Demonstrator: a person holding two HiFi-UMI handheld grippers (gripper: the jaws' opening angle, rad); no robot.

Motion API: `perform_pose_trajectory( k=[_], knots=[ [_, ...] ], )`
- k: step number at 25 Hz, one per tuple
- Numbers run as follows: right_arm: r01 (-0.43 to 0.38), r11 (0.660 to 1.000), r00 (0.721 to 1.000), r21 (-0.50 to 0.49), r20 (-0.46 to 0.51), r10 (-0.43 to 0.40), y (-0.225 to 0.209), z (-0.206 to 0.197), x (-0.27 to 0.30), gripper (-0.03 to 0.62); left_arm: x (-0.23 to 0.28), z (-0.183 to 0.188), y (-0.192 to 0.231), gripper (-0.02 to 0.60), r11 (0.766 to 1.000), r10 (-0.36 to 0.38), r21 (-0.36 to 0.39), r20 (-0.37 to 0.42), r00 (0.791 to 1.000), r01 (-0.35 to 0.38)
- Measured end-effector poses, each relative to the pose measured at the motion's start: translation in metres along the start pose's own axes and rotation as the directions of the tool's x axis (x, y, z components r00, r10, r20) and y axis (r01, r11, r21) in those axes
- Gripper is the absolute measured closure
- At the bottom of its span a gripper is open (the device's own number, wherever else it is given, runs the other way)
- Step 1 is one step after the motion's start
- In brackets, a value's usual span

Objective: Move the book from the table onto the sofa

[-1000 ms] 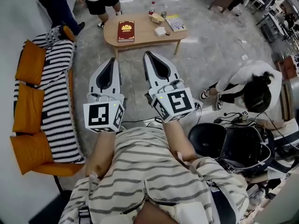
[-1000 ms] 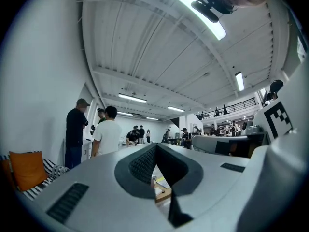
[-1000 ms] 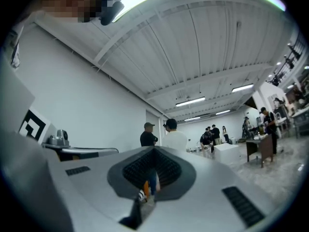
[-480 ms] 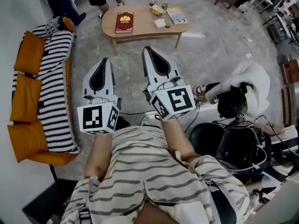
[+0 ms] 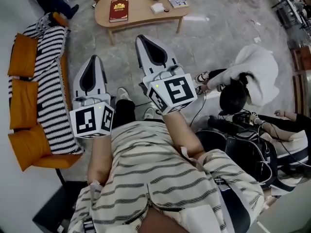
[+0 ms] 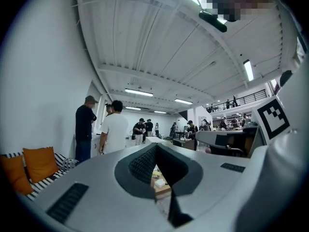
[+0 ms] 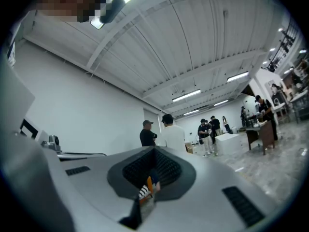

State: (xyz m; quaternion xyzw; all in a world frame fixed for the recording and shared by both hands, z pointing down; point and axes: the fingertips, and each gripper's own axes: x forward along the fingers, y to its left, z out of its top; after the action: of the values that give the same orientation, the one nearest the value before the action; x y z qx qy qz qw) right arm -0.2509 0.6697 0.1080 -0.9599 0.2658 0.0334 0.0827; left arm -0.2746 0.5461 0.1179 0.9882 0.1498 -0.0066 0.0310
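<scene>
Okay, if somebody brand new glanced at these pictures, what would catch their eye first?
Two white tools, the left gripper and the right gripper, both with jaws shut and empty, fill the middle of the head view above a striped shirt. Along the left edge runs a black-and-white striped sofa with orange cushions. At the top, a red book lies on a low wooden table.
</scene>
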Motion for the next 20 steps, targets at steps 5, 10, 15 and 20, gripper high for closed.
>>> perform_pose_trajectory(
  k=[5, 10, 15, 20],
  knots=[
    [0.000, 1.000, 1.000, -0.018, -0.013, 0.000, -0.007, -0.010, 0.020, 0.580, 0.023, -0.011, 0.009, 0.575, 1.000, -0.012, -0.013, 0.009, 1.000, 0.012],
    [0.004, 0.999, 1.000, -0.034, -0.030, -0.005, -0.029, -0.017, 0.074, 0.580, 0.078, -0.016, 0.032, 0.575, 0.999, -0.028, -0.033, 0.006, 1.000, 0.028],
    [0.029, 0.998, 0.999, -0.048, -0.029, -0.030, -0.046, -0.026, 0.144, 0.580, 0.139, -0.018, 0.078, 0.575, 0.998, -0.038, -0.048, 0.016, 0.999, 0.038],
    [0.064, 0.997, 0.998, -0.051, -0.022, -0.065, -0.050, -0.025, 0.218, 0.580, 0.196, -0.011, 0.130, 0.575, 0.996, -0.066, -0.058, 0.010, 0.998, 0.067]
  ],
)
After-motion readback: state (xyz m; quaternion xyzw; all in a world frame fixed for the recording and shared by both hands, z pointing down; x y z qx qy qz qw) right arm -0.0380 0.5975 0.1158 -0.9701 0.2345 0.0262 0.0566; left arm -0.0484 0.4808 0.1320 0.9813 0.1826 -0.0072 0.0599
